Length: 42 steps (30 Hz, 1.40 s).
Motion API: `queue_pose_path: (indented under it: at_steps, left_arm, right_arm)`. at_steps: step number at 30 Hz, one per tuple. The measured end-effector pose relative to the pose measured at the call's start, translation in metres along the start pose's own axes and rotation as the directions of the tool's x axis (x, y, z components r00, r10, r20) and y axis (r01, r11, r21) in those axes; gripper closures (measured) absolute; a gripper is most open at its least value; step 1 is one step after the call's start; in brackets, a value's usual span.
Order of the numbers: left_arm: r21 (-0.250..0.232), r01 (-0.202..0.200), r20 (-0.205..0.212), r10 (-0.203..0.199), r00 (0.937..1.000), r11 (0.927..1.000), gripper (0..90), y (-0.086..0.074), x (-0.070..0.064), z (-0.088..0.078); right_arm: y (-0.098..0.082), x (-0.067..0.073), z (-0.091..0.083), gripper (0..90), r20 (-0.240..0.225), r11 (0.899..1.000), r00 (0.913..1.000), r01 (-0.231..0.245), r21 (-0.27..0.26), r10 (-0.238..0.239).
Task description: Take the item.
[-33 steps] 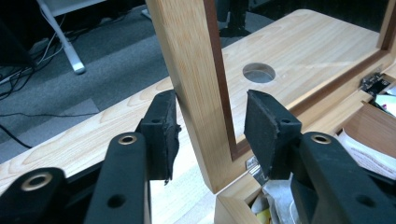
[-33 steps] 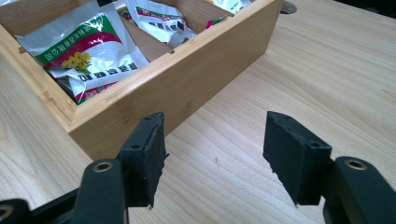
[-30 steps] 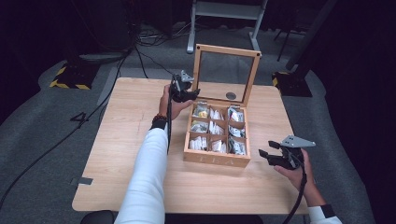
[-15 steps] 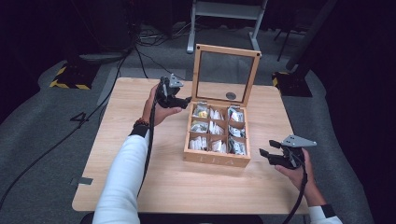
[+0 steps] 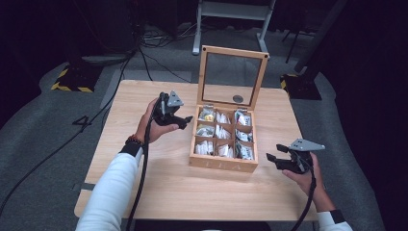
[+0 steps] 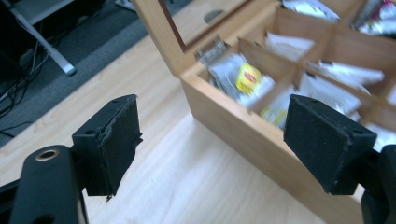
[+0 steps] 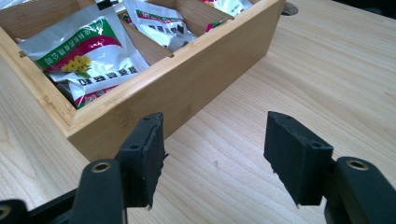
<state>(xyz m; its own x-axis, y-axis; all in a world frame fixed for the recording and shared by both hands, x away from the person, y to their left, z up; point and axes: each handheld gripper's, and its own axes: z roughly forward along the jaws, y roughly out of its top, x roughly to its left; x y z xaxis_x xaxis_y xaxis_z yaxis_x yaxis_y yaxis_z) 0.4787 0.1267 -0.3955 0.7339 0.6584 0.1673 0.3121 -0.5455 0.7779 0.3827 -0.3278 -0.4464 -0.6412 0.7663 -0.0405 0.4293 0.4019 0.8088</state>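
Beside the blurred tea box [image 5: 223, 144], both tools [image 5: 185, 120] [image 5: 272, 159] gape wide, empty.

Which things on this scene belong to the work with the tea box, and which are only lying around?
Belong to the work:
wooden box, lid standing open
tea sachets in its compartments
left tongs, open, just opened, nothing between
right tongs, open

Only lying around:
cables on the floor
metal stand behind the table

Wooden tea box [image 5: 222, 163] on table, glass lid upright, nine compartments holding sachets [image 5: 216, 131]
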Motion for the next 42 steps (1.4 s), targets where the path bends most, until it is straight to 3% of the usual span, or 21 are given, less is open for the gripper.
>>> queue_pose_path:
  at_steps: [6, 13, 19, 22, 26, 30, 31, 36, 38, 42]
  left_arm:
    - [0.019, -0.03, -0.004, 0.03, 0.9995, 0.9994, 19.0, -0.019, -0.011, -0.01]
    - [0.043, -0.028, 0.012, 0.028, 0.9995, 0.9987, 19.0, -0.048, -0.024, -0.02]
    - [0.094, -0.063, 0.018, 0.062, 0.9979, 0.9935, 19.5, -0.069, -0.038, -0.02]
    - [0.096, -0.059, 0.027, 0.057, 0.998, 0.9936, 19.3, -0.076, -0.042, -0.021]
    - [0.105, -0.081, 0.03, 0.078, 0.9965, 0.9912, 19.1, -0.091, -0.051, -0.02]
    - [0.118, -0.081, 0.053, 0.075, 0.9958, 0.9898, 18.5, -0.102, -0.058, -0.019]
    - [0.138, -0.059, 0.089, 0.047, 0.9949, 0.9886, 18.0, -0.106, -0.059, -0.018]
    - [0.148, -0.075, 0.078, 0.064, 0.9949, 0.9862, 18.8, -0.113, -0.063, -0.019]
    - [0.165, -0.063, 0.103, 0.046, 0.9936, 0.9844, 18.1, -0.117, -0.064, -0.018]
    - [0.144, -0.038, 0.101, 0.024, 0.9946, 0.9889, 18.1, -0.12, -0.062, -0.022]
  right_arm:
    - [0.002, 0.002, 0.0, 38.2, -0.002, 1.0, 1.0, 0.009, 0.0, -0.009]
    - [0.007, 0.007, 0.001, 37.8, -0.013, 0.999, 0.9994, 0.032, -0.007, -0.032]
    - [0.017, 0.014, -0.003, 37.3, -0.025, 0.998, 0.9984, 0.051, -0.031, -0.052]
    - [0.021, 0.017, -0.004, 37.1, -0.029, 0.997, 0.9978, 0.059, -0.04, -0.06]
    - [0.028, 0.025, -0.003, 36.7, -0.041, 0.996, 0.9957, 0.081, -0.047, -0.083]
    - [0.033, 0.03, -0.001, 35.5, -0.047, 0.995, 0.9955, 0.08, -0.056, -0.082]
    - [0.036, 0.033, 0.0, 35.0, -0.054, 0.995, 0.9949, 0.082, -0.061, -0.086]
    - [0.042, 0.041, 0.004, 34.3, -0.072, 0.993, 0.992, 0.099, -0.064, -0.104]
    - [0.045, 0.046, 0.007, 33.9, -0.084, 0.992, 0.9899, 0.109, -0.064, -0.114]
    - [0.049, 0.051, 0.012, 33.7, -0.098, 0.991, 0.9872, 0.119, -0.064, -0.125]
